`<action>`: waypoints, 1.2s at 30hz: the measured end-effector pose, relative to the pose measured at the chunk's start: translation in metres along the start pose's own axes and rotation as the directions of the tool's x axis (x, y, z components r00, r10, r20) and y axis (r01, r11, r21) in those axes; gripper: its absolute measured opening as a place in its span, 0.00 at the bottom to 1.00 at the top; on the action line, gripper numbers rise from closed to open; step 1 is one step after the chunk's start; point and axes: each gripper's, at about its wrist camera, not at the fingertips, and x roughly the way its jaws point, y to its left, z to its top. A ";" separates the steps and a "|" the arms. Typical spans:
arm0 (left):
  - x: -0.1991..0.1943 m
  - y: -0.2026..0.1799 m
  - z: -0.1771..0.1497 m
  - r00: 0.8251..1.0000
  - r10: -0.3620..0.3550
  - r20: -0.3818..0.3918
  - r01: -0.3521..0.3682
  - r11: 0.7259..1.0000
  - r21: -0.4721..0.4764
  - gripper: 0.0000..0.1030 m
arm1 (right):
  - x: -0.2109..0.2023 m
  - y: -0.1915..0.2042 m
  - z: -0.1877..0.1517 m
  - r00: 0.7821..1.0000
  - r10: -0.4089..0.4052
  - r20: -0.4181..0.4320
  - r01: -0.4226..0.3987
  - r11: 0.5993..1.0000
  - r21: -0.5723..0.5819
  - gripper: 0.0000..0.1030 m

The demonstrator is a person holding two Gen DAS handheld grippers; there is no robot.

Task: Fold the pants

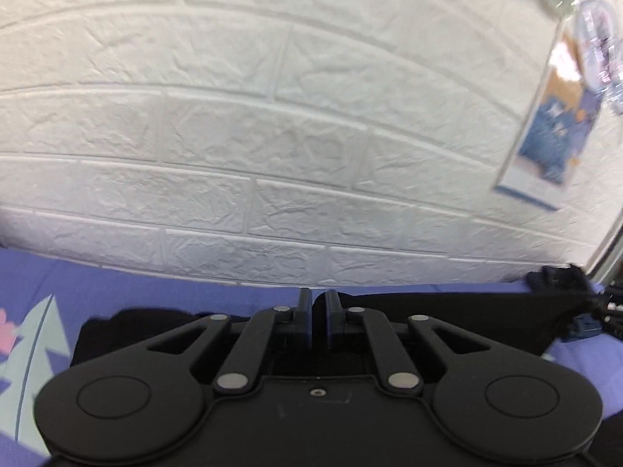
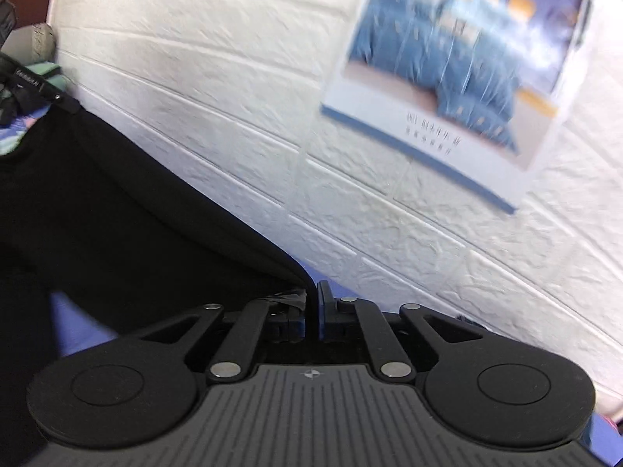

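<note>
Black pants (image 2: 128, 210) are up off the bed, stretched taut between my two grippers, a straight top edge running across in front of the white brick-pattern wall (image 1: 272, 116). On my right wrist view the cloth sweeps down from upper left to a corner that ends right at the right gripper (image 2: 312, 311); its fingers are pressed nearly together, pinching that corner of the pants. Far up at the left of that view I can see the left gripper (image 2: 35, 85) clamped on the other end of the edge. On my left wrist view the left gripper's fingers are drawn in close with dark cloth caught between them, pants spreading away to the right towards the right gripper (image 1: 584, 303), which sits at the far corner. Both grippers point roughly level at the wall. Below lies the purple patterned bedsheet (image 1: 35, 334). A blurred bedding poster (image 2: 459, 78) hangs on the wall.
</note>
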 end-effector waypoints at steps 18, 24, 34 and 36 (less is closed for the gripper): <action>-0.166 -0.010 -0.196 0.995 0.030 -0.099 -0.042 0.993 -0.114 0.00 | -0.157 0.138 -0.130 0.989 0.066 -0.134 -0.062 0.998 0.033 0.07; -0.161 0.017 -0.226 0.986 0.063 -0.156 -0.104 0.956 -0.273 0.00 | -0.143 0.149 -0.141 0.985 0.014 -0.170 -0.007 0.999 0.044 0.22; -0.181 0.058 -0.174 0.935 0.355 0.017 -0.319 0.860 -0.398 1.00 | -0.170 0.124 -0.122 0.987 -0.145 -0.067 0.156 0.967 0.202 0.75; -0.167 0.072 -0.165 0.914 0.407 0.002 -0.367 0.826 -0.428 1.00 | -0.163 0.120 -0.119 0.972 -0.218 -0.084 0.232 0.941 0.246 0.79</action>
